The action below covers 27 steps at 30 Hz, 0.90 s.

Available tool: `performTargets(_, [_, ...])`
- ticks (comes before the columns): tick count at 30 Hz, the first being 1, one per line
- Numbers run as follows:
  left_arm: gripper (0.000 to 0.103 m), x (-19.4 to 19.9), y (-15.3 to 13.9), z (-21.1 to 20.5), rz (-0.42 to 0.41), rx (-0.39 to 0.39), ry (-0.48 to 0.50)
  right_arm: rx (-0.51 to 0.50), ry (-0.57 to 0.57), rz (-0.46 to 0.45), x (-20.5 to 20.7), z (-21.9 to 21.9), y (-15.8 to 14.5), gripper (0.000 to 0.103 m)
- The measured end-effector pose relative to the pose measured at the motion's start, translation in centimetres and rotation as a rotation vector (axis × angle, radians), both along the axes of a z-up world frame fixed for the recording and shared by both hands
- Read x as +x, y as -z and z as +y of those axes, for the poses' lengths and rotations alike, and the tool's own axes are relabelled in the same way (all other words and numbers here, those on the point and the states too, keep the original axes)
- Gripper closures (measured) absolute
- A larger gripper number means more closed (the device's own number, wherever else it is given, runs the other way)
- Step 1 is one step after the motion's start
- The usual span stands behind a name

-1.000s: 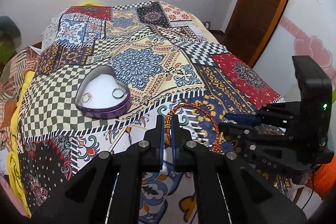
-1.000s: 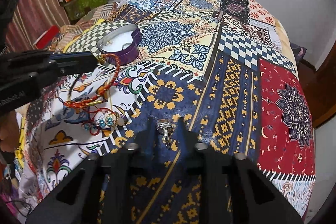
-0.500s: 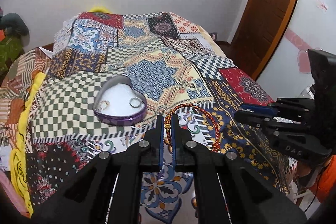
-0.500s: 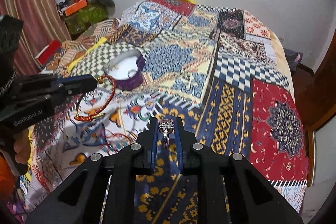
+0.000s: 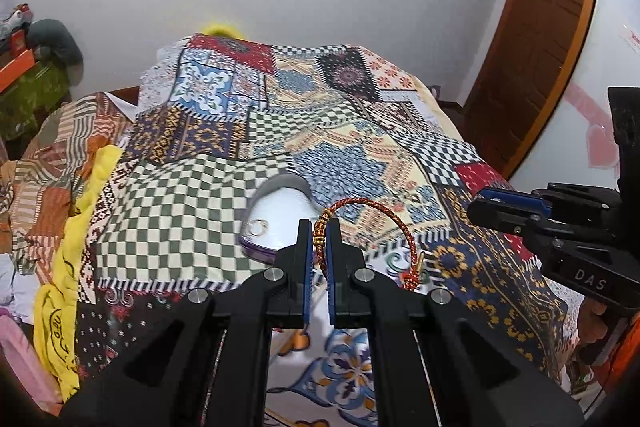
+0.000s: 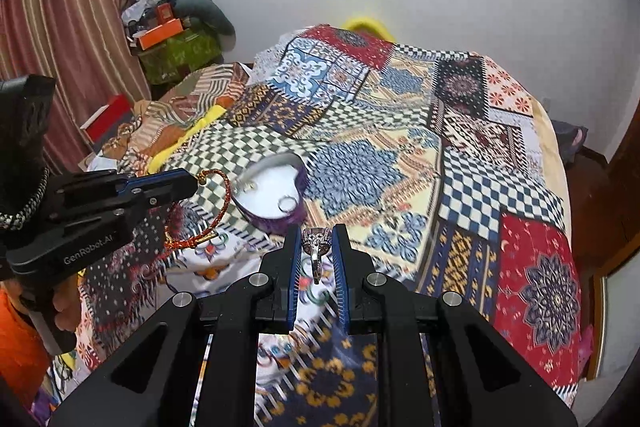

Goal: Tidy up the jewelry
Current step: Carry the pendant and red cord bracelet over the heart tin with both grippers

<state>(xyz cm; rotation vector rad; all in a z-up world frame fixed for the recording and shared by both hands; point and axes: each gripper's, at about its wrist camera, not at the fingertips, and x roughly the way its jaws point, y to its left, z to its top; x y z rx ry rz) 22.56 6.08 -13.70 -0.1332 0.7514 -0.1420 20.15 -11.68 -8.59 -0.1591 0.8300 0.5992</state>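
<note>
My left gripper (image 5: 319, 227) is shut on a red and gold braided bracelet (image 5: 376, 213), held above the bed; it also shows in the right wrist view (image 6: 218, 203). My right gripper (image 6: 317, 233) is shut on a silver ring with a stone (image 6: 316, 245). A purple heart-shaped box (image 6: 276, 193) with a white lining sits on the patchwork bedspread, just beyond both grippers. It holds two rings (image 6: 287, 203). In the left wrist view the box (image 5: 276, 219) is partly hidden behind my fingers. The right gripper shows at the right of the left wrist view (image 5: 476, 211).
The patchwork bedspread (image 6: 460, 167) covers the whole bed. Piled clothes and a yellow cloth (image 5: 72, 227) lie along the left edge. A wooden door (image 5: 540, 27) stands at the right. A curtain (image 6: 60, 7) and cluttered boxes (image 6: 168, 35) are at the far left.
Both grippers have risen and tilted up, each still holding its piece. The heart box now sits closer to both fingertips in view.
</note>
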Motion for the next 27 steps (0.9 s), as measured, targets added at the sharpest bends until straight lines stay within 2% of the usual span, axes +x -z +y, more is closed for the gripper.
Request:
performTargets(9, [0.099,1.8,0.7,2.6,0.006,-0.001,-0.055,-0.002,-0.019,0.006,1.7,2.5,0.5,0.089])
performTargets(27, [0.099,6.6,5.2,4.4,0.08,0.005,-0.086,-0.038,-0.041,0.072,6.0,5.6,3.1,0.089])
